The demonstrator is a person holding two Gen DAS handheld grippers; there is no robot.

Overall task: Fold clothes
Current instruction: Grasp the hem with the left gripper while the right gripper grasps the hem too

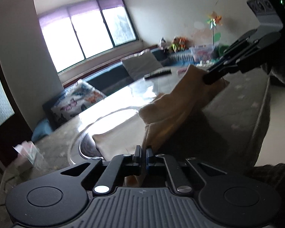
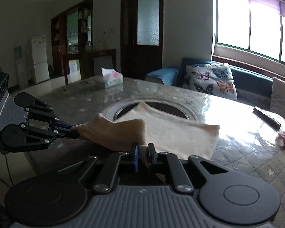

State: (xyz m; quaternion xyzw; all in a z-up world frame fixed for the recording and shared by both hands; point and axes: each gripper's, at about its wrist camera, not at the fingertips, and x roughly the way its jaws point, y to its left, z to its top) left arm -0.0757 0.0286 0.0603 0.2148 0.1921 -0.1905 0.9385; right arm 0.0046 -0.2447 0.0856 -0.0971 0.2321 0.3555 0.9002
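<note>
A beige cloth (image 2: pixel 172 133) lies partly on the table, its near edge lifted. It also shows in the left wrist view (image 1: pixel 171 110). My left gripper (image 1: pixel 143 153) is shut on one lifted corner of the cloth; it appears in the right wrist view (image 2: pixel 75 131) at the left. My right gripper (image 2: pixel 143 152) is shut on the other corner; it appears in the left wrist view (image 1: pixel 209 78) at the upper right. The edge of the cloth hangs between the two grippers above the table.
The table (image 2: pixel 237 163) has a quilted cover under clear plastic and a round inset (image 2: pixel 161 107) under the cloth. A tissue box (image 2: pixel 112 77), a remote (image 2: pixel 267 116) and a small pink object (image 2: pixel 283 141) lie on it. A sofa with cushions (image 2: pixel 212 79) stands behind.
</note>
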